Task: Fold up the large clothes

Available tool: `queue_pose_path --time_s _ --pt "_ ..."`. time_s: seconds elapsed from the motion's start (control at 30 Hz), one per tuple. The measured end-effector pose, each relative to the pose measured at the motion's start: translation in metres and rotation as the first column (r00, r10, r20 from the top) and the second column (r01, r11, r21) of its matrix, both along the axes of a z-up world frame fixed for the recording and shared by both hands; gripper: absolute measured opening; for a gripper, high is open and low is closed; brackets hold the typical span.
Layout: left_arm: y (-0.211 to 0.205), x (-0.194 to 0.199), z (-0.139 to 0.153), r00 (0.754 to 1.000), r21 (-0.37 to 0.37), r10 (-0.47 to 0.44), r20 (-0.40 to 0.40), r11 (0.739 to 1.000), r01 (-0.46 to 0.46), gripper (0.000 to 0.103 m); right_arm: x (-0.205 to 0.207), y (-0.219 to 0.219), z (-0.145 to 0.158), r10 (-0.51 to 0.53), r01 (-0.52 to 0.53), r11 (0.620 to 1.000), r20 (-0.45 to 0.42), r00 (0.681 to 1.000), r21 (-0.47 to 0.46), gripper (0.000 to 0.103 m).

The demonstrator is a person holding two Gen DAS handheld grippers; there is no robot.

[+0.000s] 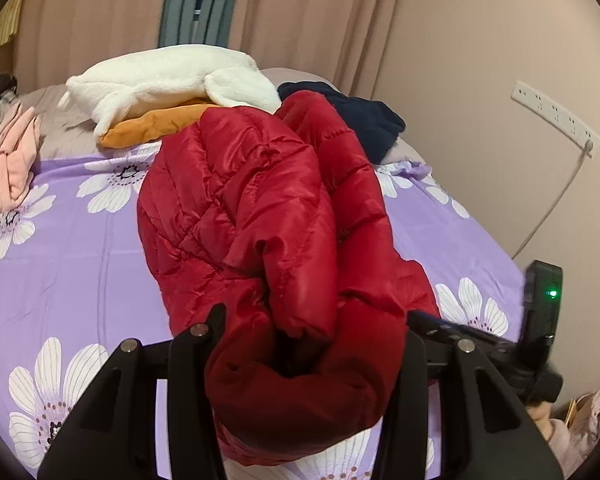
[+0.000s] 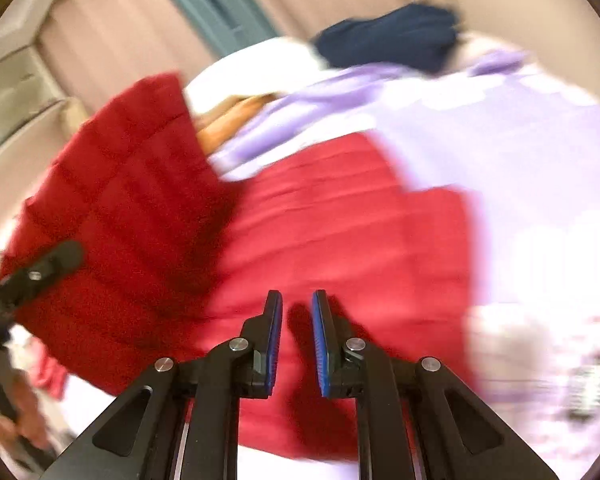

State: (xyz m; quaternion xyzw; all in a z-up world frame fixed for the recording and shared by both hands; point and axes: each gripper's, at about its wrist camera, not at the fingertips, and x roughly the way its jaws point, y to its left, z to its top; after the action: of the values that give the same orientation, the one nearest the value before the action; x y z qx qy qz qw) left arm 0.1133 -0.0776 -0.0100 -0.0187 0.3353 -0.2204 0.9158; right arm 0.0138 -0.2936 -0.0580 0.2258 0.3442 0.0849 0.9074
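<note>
A red quilted puffer jacket (image 1: 240,200) lies on a bed with a purple sheet printed with white flowers (image 1: 60,260). My left gripper (image 1: 316,320) is shut on a thick bunch of the jacket's lower edge and holds it lifted off the sheet. In the blurred right wrist view the jacket (image 2: 320,220) spreads below my right gripper (image 2: 296,300), whose blue-padded fingers stand nearly together with nothing between them. The right gripper's body (image 1: 540,320) shows at the left view's right edge, beside the jacket. The left gripper's finger (image 2: 40,268) shows at the raised fold.
A white fleece garment (image 1: 172,76) lies on an orange one (image 1: 148,128) at the head of the bed, a navy garment (image 1: 368,120) to their right. Pink clothes (image 1: 12,160) sit at the left edge. A power strip (image 1: 556,120) with a cord hangs on the right wall.
</note>
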Motion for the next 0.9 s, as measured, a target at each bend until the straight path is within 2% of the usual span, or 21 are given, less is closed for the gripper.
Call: queue_pose_path --time_s 0.1,0.23,0.3,0.4,0.43,0.5,0.53,0.57,0.67,0.77,0.83,0.9 --pt "-0.02 -0.002 -0.003 0.999 0.038 -0.036 0.01 0.999 0.036 0.044 -0.011 -0.022 -0.015 -0.044 0.046 0.998 -0.038 0.998 0.048 0.014" --pt "-0.052 -0.007 -0.012 0.994 0.106 -0.11 0.013 0.988 0.108 0.045 -0.006 -0.032 -0.044 -0.026 0.043 0.983 -0.098 0.995 0.178 0.014" --pt "-0.069 -0.006 -0.024 0.989 0.15 -0.149 -0.011 0.977 0.149 0.048 -0.004 -0.04 -0.056 -0.015 0.048 0.955 -0.114 0.993 0.294 0.014" --pt "-0.087 -0.003 -0.043 0.976 0.19 -0.208 -0.063 0.958 0.216 0.058 -0.01 -0.059 -0.071 -0.003 0.06 0.877 -0.118 0.993 0.477 0.014" --pt "-0.089 -0.002 -0.047 0.973 0.19 -0.22 -0.076 0.954 0.23 0.063 -0.012 -0.064 -0.072 0.001 0.058 0.857 -0.115 0.993 0.512 0.017" --pt "-0.09 0.0 -0.051 0.964 0.175 -0.248 -0.099 0.949 0.262 0.072 -0.019 -0.074 -0.073 0.012 0.04 0.807 -0.085 0.996 0.59 0.035" --pt "-0.091 0.0 -0.051 0.961 0.166 -0.256 -0.102 0.948 0.27 0.077 -0.023 -0.077 -0.07 0.015 0.027 0.783 -0.062 0.998 0.621 0.053" --pt "-0.091 0.0 -0.05 0.959 0.154 -0.264 -0.107 0.948 0.278 0.079 -0.025 -0.075 -0.067 0.012 0.021 0.772 -0.047 0.999 0.635 0.067" --pt "-0.092 -0.002 -0.05 0.953 0.139 -0.277 -0.123 0.946 0.293 0.081 -0.019 -0.072 -0.046 0.022 -0.02 0.775 0.005 1.0 0.632 0.07" --pt "-0.094 -0.006 -0.049 0.95 0.143 -0.287 -0.125 0.942 0.304 0.081 -0.002 -0.059 -0.017 0.098 -0.109 0.773 0.052 0.994 0.624 0.073" --pt "-0.093 -0.008 -0.05 0.948 0.143 -0.29 -0.128 0.941 0.307 0.081 0.015 -0.048 0.002 0.162 -0.167 0.797 0.061 0.985 0.58 0.076" --pt "-0.093 -0.008 -0.05 0.948 0.138 -0.29 -0.132 0.942 0.307 0.081 0.035 -0.03 0.02 0.208 -0.206 0.844 0.053 0.977 0.496 0.076"
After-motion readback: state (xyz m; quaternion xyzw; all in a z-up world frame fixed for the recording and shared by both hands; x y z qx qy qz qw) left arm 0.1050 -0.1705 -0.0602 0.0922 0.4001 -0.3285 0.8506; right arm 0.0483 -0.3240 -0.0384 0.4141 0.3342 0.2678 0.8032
